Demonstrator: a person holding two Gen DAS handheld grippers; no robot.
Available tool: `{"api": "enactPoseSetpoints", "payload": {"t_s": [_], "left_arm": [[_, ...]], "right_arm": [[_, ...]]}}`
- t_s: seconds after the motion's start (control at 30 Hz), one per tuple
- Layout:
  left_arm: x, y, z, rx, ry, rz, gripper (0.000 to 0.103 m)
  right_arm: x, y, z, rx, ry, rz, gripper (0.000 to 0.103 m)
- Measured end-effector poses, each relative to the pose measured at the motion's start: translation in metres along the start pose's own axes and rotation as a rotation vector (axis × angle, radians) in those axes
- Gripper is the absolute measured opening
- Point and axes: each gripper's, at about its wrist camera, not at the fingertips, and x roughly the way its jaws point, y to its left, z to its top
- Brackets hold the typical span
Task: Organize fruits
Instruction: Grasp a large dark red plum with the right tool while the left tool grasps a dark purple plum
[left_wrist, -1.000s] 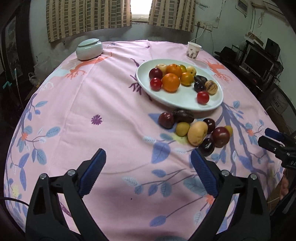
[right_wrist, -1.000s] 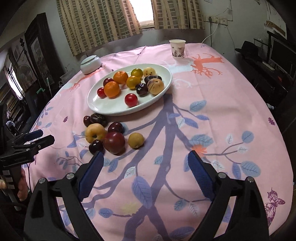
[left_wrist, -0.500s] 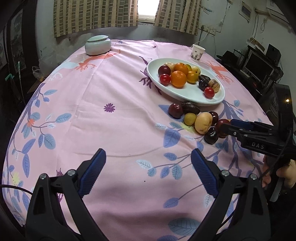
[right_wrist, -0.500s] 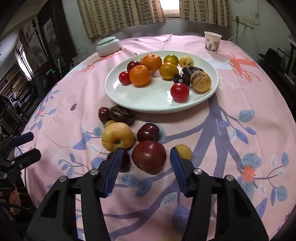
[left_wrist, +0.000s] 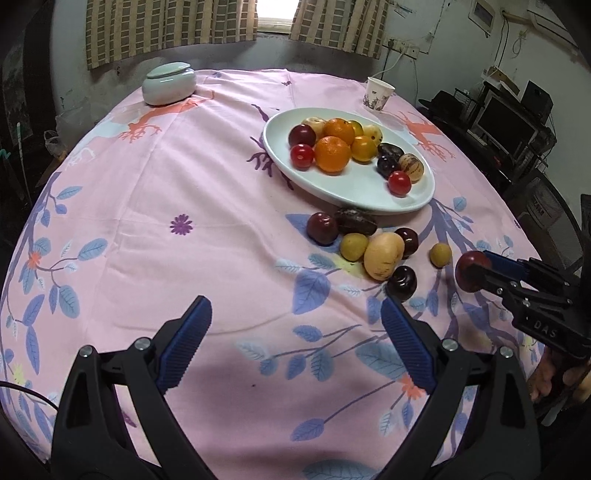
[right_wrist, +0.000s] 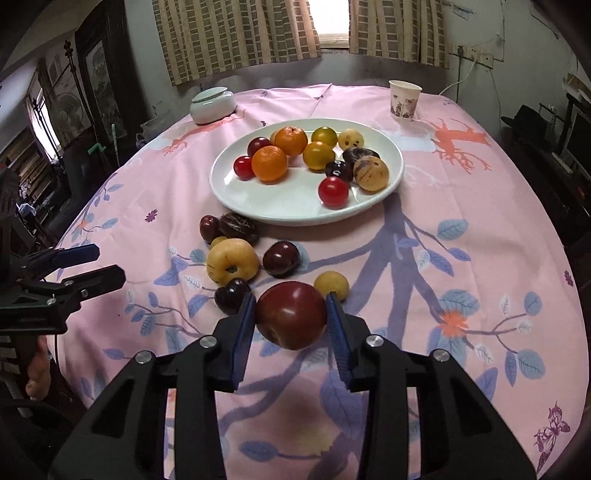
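Right gripper (right_wrist: 291, 314) having just been closing, now clamping dark red plum (right_wrist: 291, 314); left gripper (left_wrist: 295, 339) hovering open, empty; white plate (right_wrist: 236, 184) lying farther off

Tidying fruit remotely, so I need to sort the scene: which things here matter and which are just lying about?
Job: right gripper shut on the dark red fruit; loose fruits on the cloth; white plate of fruit.

Lying about: paper cup, lidded ceramic jar; left gripper open, idle.

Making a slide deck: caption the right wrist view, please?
Right gripper closed on a dark red fruit, the white plate of fruit beyond.
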Motion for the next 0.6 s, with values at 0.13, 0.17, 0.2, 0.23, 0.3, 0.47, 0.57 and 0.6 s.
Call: {"api": "enactPoseSetpoints", "payload": {"t_s": [0.13,0.17,0.2,0.23,0.3,0.47,0.57,0.6], "left_arm": [[0.022,-0.031,0.012,0.038,0.035,-0.020,0.095],[0.027,-0.038,0.015,0.042,0.043,-0.020,0.095],[0.033,-0.046,0.019,0.047,0.051,-0.024,0.095],[0.038,-0.052,0.021,0.051,0.058,-0.025,0.095],[0.049,-0.064,0.024,0.055,0.081,-0.014,0.095],[0.068,-0.085,0.014,0.081,0.144,0.006,0.093],[0.080,-0.087,0.010,0.064,0.171,0.016,0.067],[0.085,-0.087,0.010,0.060,0.182,0.020,0.060]], "right_arm": [[0.001,-0.016,-0.019,0.046,0.037,0.029,0.039],[0.001,-0.020,-0.022,0.056,0.041,0.039,0.039],[0.000,-0.024,-0.026,0.064,0.041,0.049,0.039],[-0.001,-0.027,-0.029,0.069,0.039,0.057,0.039],[-0.004,-0.031,-0.032,0.074,0.029,0.068,0.039],[-0.009,-0.042,-0.034,0.083,0.011,0.092,0.039],[-0.008,-0.044,-0.036,0.088,0.014,0.114,0.039],[-0.007,-0.044,-0.035,0.088,0.014,0.120,0.039]]}}
